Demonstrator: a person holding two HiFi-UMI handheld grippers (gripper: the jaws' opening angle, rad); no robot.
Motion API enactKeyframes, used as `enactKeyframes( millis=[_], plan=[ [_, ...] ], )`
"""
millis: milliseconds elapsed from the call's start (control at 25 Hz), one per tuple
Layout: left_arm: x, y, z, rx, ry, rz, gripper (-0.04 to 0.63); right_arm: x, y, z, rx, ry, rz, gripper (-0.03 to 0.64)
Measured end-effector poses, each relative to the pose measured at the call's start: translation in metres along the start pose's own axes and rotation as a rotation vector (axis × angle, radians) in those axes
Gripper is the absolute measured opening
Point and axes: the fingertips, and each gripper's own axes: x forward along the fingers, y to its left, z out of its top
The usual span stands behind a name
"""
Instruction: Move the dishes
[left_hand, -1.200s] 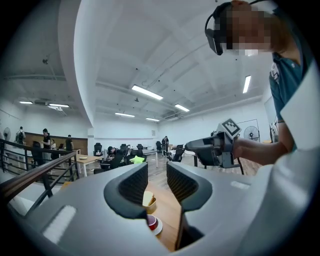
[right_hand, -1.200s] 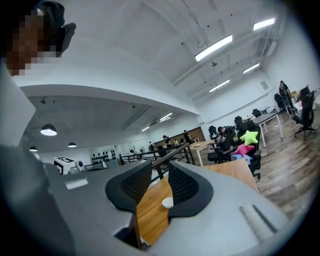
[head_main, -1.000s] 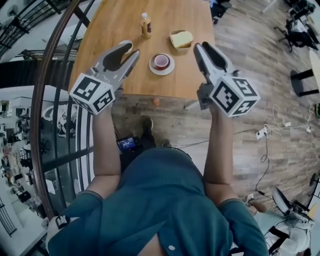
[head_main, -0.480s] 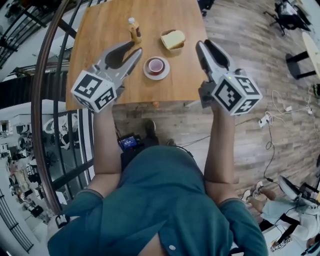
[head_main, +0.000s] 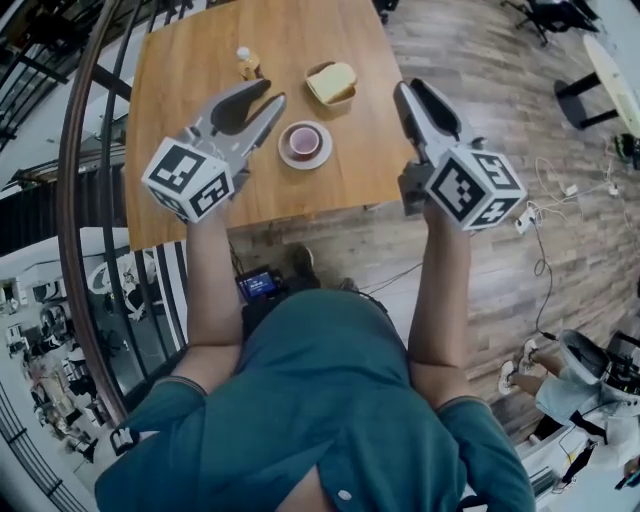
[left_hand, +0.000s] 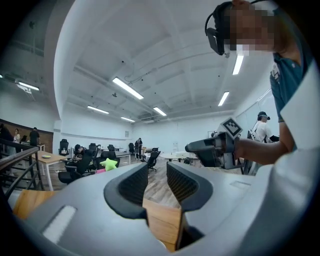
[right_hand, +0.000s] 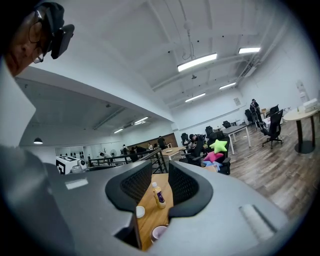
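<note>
Table sitting ahead with every dish on it, so nothing getting moved yet imo. Left gripper hovering over near-left part, jaws parted just a bit, gripping nothing. Right gripper hanging by right edge, same narrow gap, empty too. Between them cup on saucer waiting untouched, bowl with yellow stuff sitting farther back, bottle far left. Whole job remaining.
</note>
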Motion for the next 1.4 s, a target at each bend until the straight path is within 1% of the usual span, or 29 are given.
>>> enactKeyframes(
  millis=[240,360,480,600,880,1200,1400],
  plan=[
    [0.010,0.029,0.002,-0.001,-0.017,-0.060,0.118,0.019,0.001,0.005,-0.010,-0.009,-0.057,0.087],
    [0.009,0.029,0.006,0.003,-0.036,-0.081,0.118,0.016,0.006,0.008,-0.022,-0.015,-0.076,0.087],
    [0.014,0.032,0.008,0.000,-0.050,-0.094,0.118,0.017,0.006,0.011,-0.032,-0.010,-0.084,0.087],
    [0.019,0.042,0.009,-0.009,-0.056,-0.092,0.118,0.028,0.006,0.014,-0.040,0.004,-0.074,0.087],
    [0.030,0.050,0.007,-0.012,-0.046,-0.045,0.118,0.053,-0.002,0.013,-0.047,0.057,0.015,0.089],
    [0.027,0.086,0.006,-0.002,-0.038,0.081,0.120,0.114,-0.007,0.019,-0.072,0.092,0.150,0.089],
    [0.014,0.075,-0.005,-0.018,-0.021,0.117,0.121,0.119,0.006,0.006,-0.076,0.127,0.212,0.089]
  ],
)
